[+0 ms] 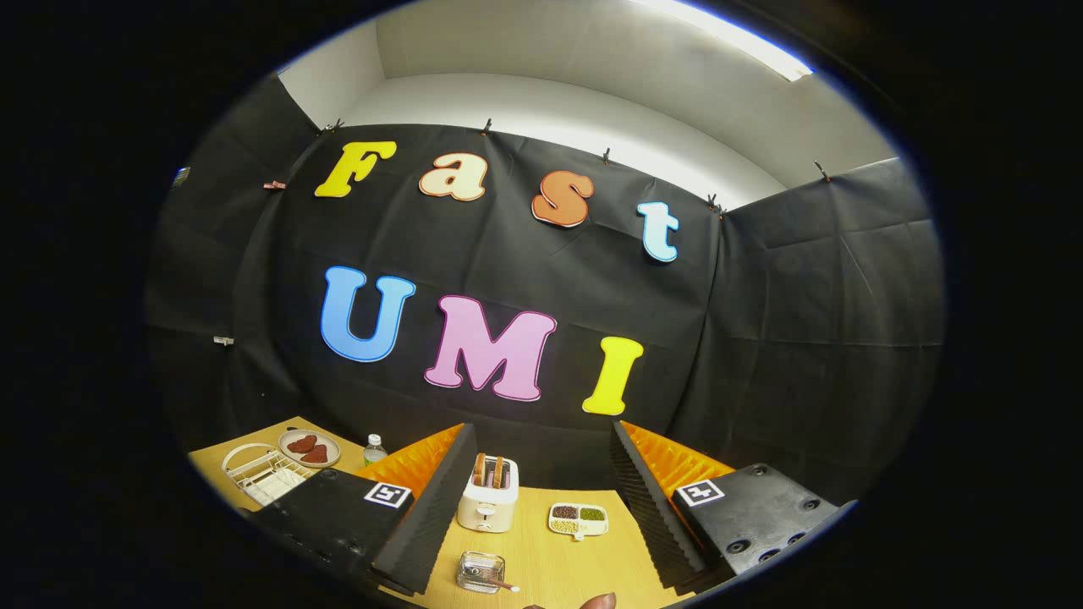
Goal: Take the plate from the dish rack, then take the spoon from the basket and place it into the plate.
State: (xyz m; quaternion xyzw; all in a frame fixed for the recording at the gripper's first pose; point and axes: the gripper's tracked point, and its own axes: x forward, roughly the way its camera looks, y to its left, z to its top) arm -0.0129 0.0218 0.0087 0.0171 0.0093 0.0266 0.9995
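My gripper is open and held high, with nothing between its fingers. A white wire dish rack stands on the wooden table beyond my left finger, with something pale lying in it that I cannot make out as a plate. A small clear basket sits close in, between the fingers, and the spoon pokes out of it to the right.
A white toaster holding bread stands between the fingers, with a divided dish of beans to its right. A plate with red-brown pieces and a small bottle stand behind the rack. A person's fingertip shows nearest me.
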